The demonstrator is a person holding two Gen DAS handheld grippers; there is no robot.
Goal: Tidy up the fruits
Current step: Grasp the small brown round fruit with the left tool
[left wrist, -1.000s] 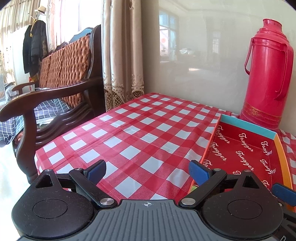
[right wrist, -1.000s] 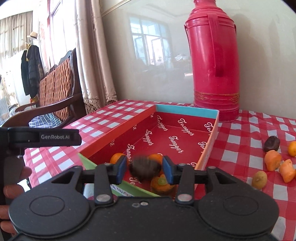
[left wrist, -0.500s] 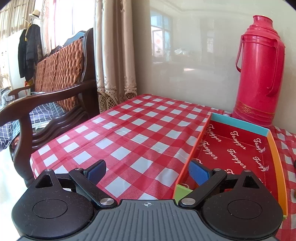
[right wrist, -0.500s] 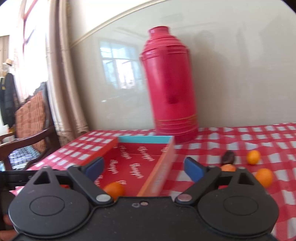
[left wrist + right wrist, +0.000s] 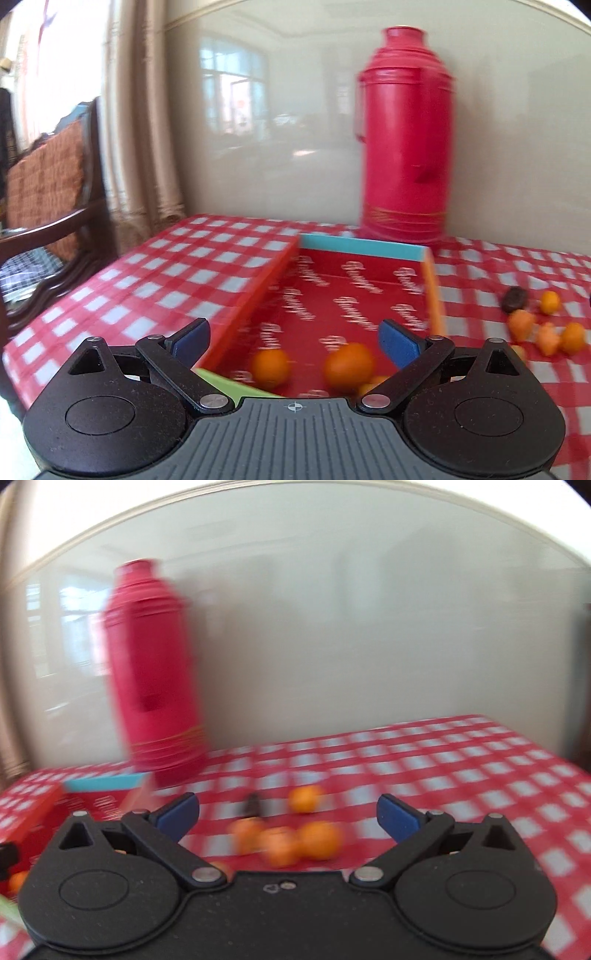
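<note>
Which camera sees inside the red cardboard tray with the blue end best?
The left wrist view: the red cardboard tray fills its middle, showing the floor and orange fruits inside. The right wrist view catches only a blurred corner at its left edge.

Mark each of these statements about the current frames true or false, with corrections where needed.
1. The right claw grips a fruit. False: it is open and empty, having just opened.
2. Orange fruits lie inside the red tray. True.
3. The red thermos lies on its side. False: it stands upright behind the tray.
4. Loose fruits remain on the checkered tablecloth. True.
5. The left claw is open. True.
</note>
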